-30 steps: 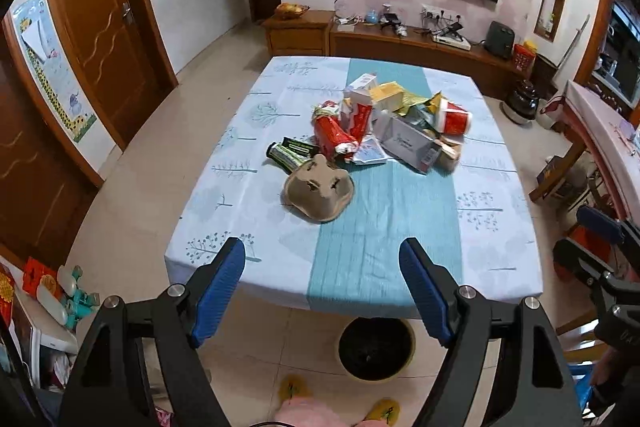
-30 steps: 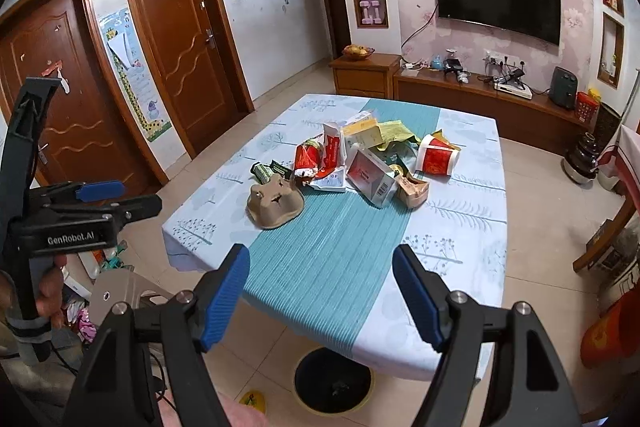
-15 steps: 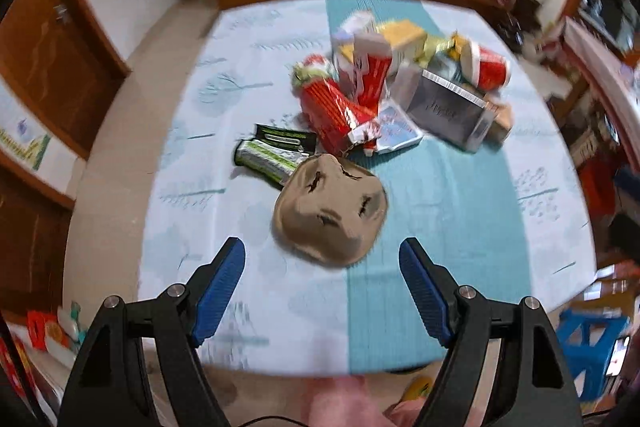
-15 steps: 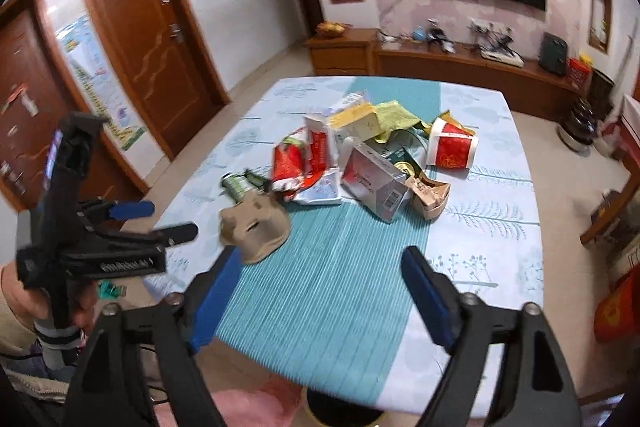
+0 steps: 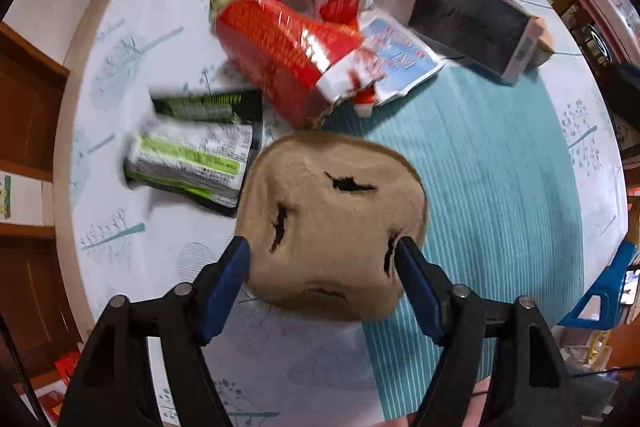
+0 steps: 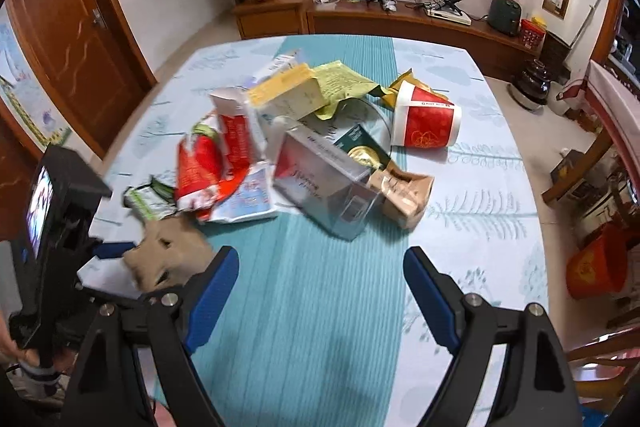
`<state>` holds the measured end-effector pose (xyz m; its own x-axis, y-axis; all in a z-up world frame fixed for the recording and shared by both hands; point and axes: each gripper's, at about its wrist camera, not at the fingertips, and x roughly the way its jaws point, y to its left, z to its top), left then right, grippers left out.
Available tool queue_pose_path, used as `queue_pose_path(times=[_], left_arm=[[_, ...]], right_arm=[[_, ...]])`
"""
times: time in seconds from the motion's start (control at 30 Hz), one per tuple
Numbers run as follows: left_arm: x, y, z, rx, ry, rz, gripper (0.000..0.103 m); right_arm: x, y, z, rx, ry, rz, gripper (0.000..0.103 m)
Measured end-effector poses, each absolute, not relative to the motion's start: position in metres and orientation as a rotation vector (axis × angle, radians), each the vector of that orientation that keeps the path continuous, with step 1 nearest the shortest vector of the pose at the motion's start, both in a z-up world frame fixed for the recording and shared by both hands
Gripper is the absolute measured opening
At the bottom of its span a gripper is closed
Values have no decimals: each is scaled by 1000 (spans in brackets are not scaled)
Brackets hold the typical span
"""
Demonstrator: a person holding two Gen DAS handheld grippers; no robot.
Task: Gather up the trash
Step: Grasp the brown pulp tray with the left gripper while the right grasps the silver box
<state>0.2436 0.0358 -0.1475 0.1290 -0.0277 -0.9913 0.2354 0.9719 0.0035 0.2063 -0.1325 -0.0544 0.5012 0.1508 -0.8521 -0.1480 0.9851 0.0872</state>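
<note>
Trash: brown pulp cup carrier (image 5: 332, 227) upside down near table's (image 5: 500, 187) front edge, beside green wrapper (image 5: 188, 155).
Left gripper (image 5: 322, 255): jaws closing around carrier, pads (image 5: 236, 263) at its sides, grip unclear.
Right gripper (image 6: 320, 267): wide apart, empty, over teal runner.

We see the left gripper (image 5: 322, 261) as two black angular arms, each tipped with a blue rectangular pad and joined by round silver pivot pins, two to a side. We find the right gripper (image 6: 320, 281) of the same build: black arms, blue pads, silver pins. In the right wrist view we also see the left unit's black boxy body with a small lit screen on its side.
</note>
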Motion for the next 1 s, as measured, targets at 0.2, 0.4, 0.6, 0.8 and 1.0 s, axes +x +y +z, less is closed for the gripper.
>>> queue_pose_path(times=[0.2, 0.4, 0.6, 0.8, 1.0], left_arm=[[249, 44, -141, 94, 1428, -221, 72], [248, 59, -130, 82, 1411, -242, 72], [253, 74, -123, 53, 1414, -217, 72], [251, 86, -118, 26, 1409, -208, 72], [247, 86, -105, 26, 1387, -221, 72]], right_arm=[[248, -119, -58, -101, 1022, 223, 85], [298, -99, -76, -249, 1049, 269, 81], [332, -92, -108, -291, 1188, 309, 52], [316, -79, -106, -312, 1180, 376, 23], [278, -84, -88, -179, 1151, 377, 21]])
